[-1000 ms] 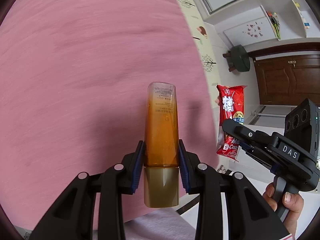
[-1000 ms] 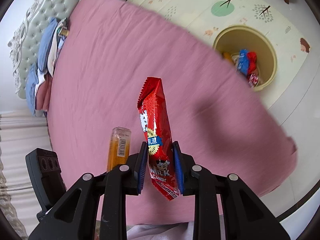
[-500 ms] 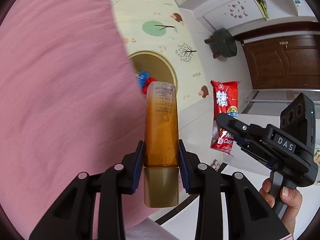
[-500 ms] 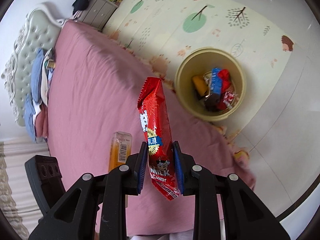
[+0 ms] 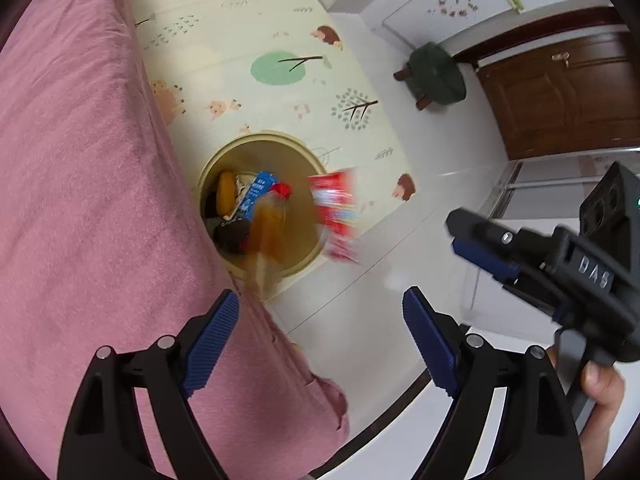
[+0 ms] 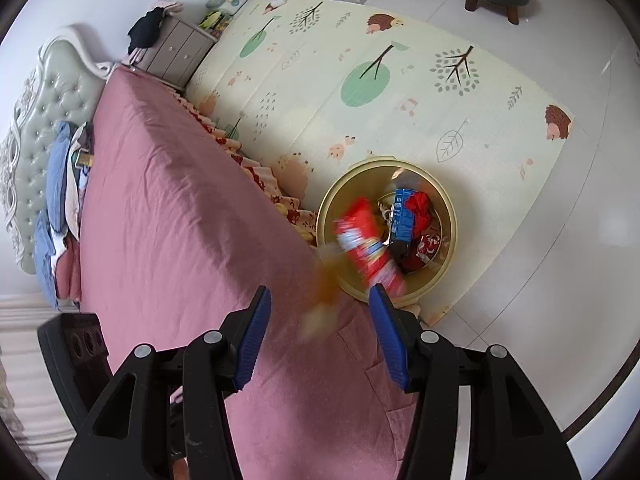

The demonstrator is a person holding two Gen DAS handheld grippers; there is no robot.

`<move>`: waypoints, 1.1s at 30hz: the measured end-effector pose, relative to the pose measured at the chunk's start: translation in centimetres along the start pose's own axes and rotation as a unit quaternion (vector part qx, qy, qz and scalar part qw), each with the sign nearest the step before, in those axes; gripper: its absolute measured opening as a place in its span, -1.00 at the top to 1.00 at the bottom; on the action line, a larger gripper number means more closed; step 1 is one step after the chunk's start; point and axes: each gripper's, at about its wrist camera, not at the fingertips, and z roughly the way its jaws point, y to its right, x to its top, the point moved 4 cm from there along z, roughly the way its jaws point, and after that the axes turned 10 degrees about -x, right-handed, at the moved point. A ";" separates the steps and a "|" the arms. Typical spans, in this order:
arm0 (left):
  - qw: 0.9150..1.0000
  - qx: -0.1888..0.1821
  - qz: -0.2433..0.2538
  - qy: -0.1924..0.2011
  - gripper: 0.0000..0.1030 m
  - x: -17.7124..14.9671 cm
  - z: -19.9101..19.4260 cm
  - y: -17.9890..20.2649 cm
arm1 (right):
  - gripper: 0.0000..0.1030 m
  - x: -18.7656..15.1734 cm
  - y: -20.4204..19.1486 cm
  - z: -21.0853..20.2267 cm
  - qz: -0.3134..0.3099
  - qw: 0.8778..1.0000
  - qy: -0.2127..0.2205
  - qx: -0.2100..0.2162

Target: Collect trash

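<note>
both grippers hang over the yellow bin [image 6: 448, 216], which stands on the play mat just beside the pink bed [image 6: 180, 220]. the left gripper [image 5: 320, 344] has its jaws opening, already wide, with nothing between the blue pads. the right gripper [image 6: 318, 340] is opening too, about half wide, and its pads press on nothing.

two things are in the air, both blurred: one orange bottle [image 5: 262, 240] with a pale cap, low over the near rim, and one red candy packet [image 6: 366, 246], over the bin's mouth.

the bottle looks stiff, smooth and fairly heavy with liquid, so it is best pinched across its flat body just above the cap. the packet is light, soft and crinkly, and either end would do.

inside the bin lie roughly five bits of trash: a blue carton, red wrappers, something orange and something dark.
</note>
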 end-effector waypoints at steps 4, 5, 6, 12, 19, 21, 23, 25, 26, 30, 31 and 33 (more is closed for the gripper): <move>1.000 0.017 0.013 -0.003 -0.62 -0.2 -0.5 -0.2 | 0.01 -0.2 0.0 0.5 0.002 1.000 -0.011 0.003; 1.000 0.018 0.012 -0.003 -0.62 -0.3 -0.6 -0.4 | 0.01 -0.4 -0.2 0.6 0.001 1.000 -0.015 0.004; 1.000 0.018 0.009 -0.003 -0.62 -0.4 -0.8 -0.6 | 0.01 -0.7 -0.5 0.7 -0.002 1.000 -0.018 0.004; 1.000 0.021 -0.007 0.004 -0.61 -1.6 -2.6 -2.1 | 0.01 -2.5 -2.8 0.5 -0.025 0.999 -0.027 0.015; 0.998 0.041 -0.016 0.032 -0.62 -3.9 -6.8 -5.0 | -0.01 -5.3 -7.9 0.0 -0.076 0.996 -0.036 0.026; 0.997 0.051 -0.024 0.043 -0.63 -5.0 -8.3 -6.3 | -0.04 -6.5 -9.5 0.3 -0.093 0.994 -0.043 0.029; 0.996 0.059 -0.041 0.049 -0.63 -6.4 -9.7 -8.0 | -0.06 -8.0 -11.5 0.7 -0.118 0.991 -0.052 0.030; 0.995 0.061 -0.055 0.052 -0.63 -7.8 -10.9 -9.5 | -0.11 -9.2 -12.9 1.1 -0.134 0.989 -0.057 0.030; 0.994 0.066 -0.062 0.057 -0.64 -8.7 -11.6 -10.3 | -0.13 -10.1 -13.9 1.5 -0.144 0.987 -0.063 0.029; 0.990 0.086 -0.087 0.068 -0.70 -11.6 -13.8 -13.3 | -0.18 -13.4 -16.3 2.6 -0.157 0.983 -0.090 0.037; 0.989 0.086 -0.098 0.070 -0.72 -12.5 -14.3 -14.1 | -0.20 -14.4 -17.0 2.9 -0.165 0.981 -0.095 0.037; 0.986 0.091 -0.117 0.076 -0.75 -13.9 -15.2 -15.6 | -0.28 -15.9 -17.9 3.2 -0.175 0.979 -0.099 0.034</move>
